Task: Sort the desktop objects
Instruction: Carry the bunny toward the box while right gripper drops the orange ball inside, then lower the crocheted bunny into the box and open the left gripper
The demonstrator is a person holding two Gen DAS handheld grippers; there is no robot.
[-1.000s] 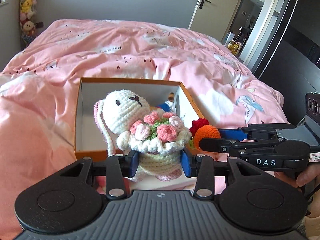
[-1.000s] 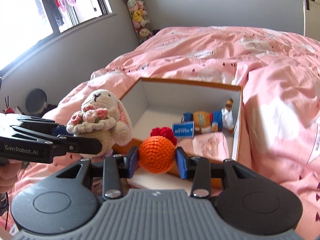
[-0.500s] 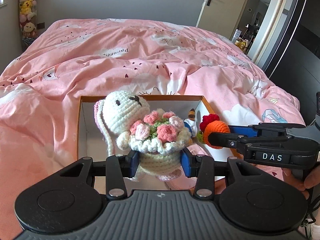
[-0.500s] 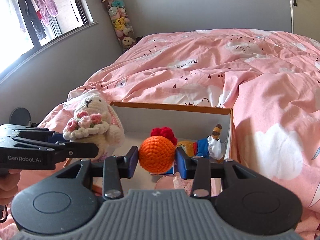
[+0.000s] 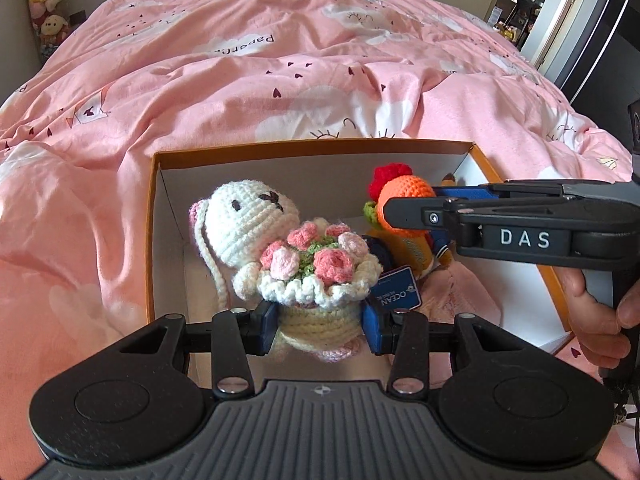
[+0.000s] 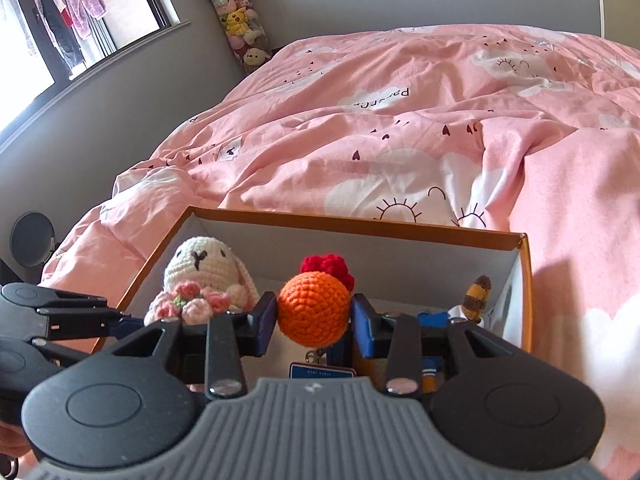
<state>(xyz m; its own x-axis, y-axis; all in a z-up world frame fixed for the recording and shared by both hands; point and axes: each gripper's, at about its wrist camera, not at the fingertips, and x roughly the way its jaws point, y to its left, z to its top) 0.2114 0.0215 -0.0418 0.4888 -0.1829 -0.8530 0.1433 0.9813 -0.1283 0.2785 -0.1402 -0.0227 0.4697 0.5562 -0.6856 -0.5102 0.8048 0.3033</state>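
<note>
two toys hang over the orange-rimmed box [image 5: 154, 216], the left gripper [image 5: 320, 322] pinching the crochet bunny [image 5: 280, 256] and the right gripper [image 6: 314, 322] pinching the orange crochet ball [image 6: 312, 308], so next both likely lower and spread their jaws
</note>
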